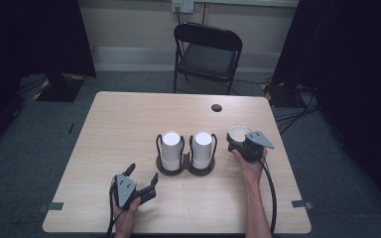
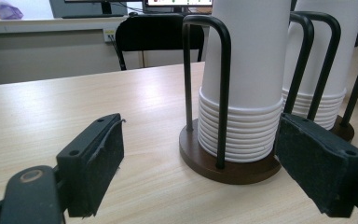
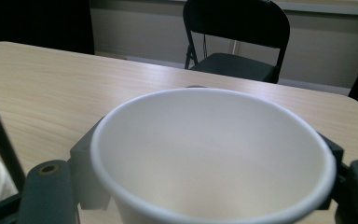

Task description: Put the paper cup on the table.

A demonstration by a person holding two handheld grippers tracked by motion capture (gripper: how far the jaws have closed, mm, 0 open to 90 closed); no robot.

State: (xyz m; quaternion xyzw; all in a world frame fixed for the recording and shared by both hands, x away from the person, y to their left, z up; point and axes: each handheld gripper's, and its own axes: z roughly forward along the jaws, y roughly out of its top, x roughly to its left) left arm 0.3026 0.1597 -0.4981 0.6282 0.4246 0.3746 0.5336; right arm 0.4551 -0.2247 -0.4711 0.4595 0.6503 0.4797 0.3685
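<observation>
A single white cup (image 1: 237,133) is held upright, mouth up, betw. the jaws of the right gripper (image 1: 242,144), prob. pulled from a stack for setting down. The two cup stacks (image 1: 202,148) are kept in wire holders just to that gripper's left. Ahead of it bare table (image 1: 129,119) is left free; the table's right edge lies near. The left gripper (image 1: 141,181) is held wide, empty, pointed at the nearer stack (image 2: 247,88), w/ open tabletop to its left.
</observation>
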